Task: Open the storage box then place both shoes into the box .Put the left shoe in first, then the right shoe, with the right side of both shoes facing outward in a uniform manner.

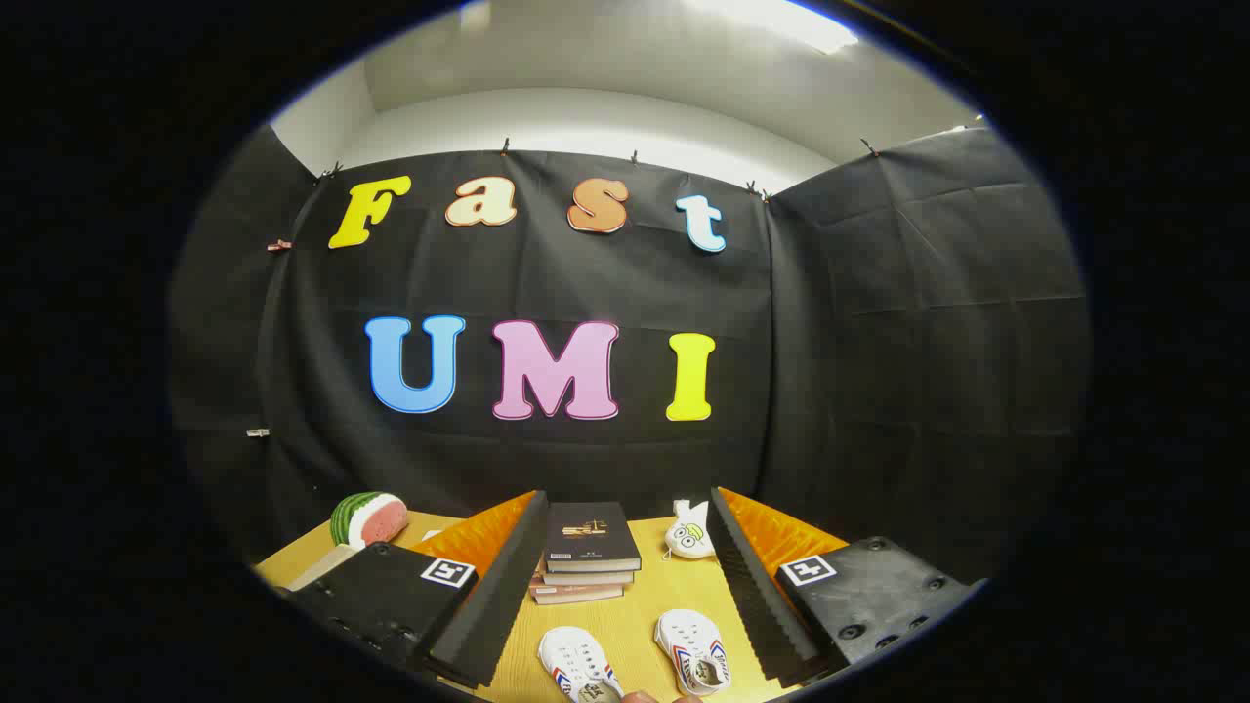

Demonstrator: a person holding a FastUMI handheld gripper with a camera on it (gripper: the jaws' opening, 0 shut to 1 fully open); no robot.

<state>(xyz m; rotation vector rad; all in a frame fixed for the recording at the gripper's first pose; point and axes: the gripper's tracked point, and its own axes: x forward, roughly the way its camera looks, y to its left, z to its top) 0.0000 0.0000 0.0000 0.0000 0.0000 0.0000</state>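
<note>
Lower left of frame: a watermelon-slice toy (368, 518) on the wooden table (645, 605). Gripper (625, 596) spread wide, grasping nothing. Between its fingers: stacked books (589, 552), then two white shoes low in frame, the left-hand shoe (578, 664) and the right-hand shoe (693, 662), long axes running away from the camera, slightly splayed. Beyond them, a white plush toy (689, 535).
</note>
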